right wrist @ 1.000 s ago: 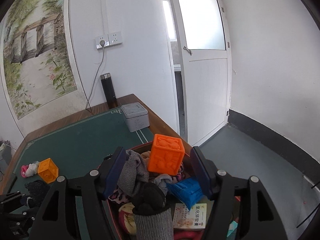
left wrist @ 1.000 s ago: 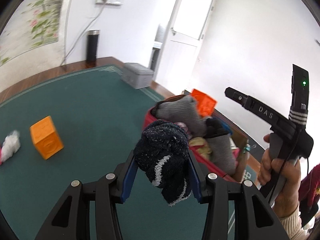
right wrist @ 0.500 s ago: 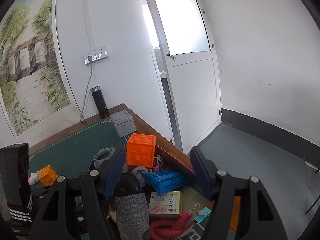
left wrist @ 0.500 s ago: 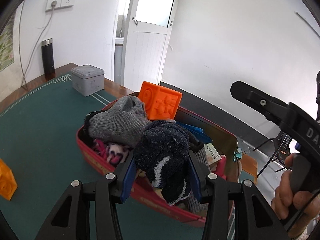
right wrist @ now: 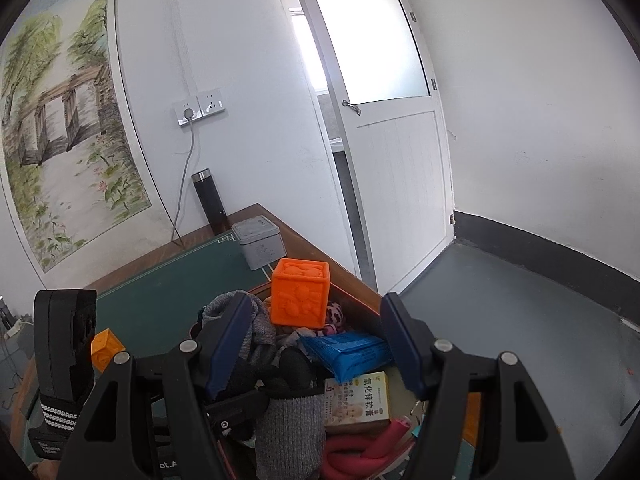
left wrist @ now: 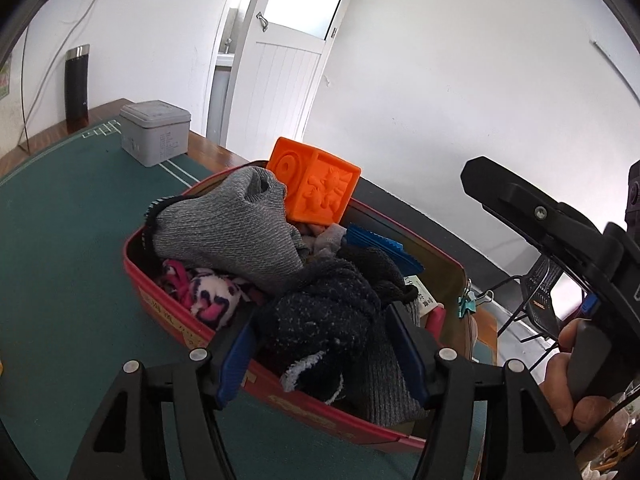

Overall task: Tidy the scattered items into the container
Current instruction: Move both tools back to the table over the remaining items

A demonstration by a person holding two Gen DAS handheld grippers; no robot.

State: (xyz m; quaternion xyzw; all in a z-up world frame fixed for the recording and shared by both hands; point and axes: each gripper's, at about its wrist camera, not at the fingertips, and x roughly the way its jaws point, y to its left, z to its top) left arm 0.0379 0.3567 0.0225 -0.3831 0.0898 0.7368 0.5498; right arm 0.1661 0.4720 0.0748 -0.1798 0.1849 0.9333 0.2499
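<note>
Left tool [left wrist: 320, 340] hangs over the red rectangular tin container [left wrist: 160, 304], its jaws just opened and apart, the dark navy fuzzy sock [left wrist: 324, 324] loose between them atop the pile. Right tool [right wrist: 316, 340] hovers apart, gripping nothing.

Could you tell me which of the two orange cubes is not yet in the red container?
The smaller orange cube, lying alone on the green mat beside the left gripper's body. The bigger cube already sits atop the socks in the red container.
</note>
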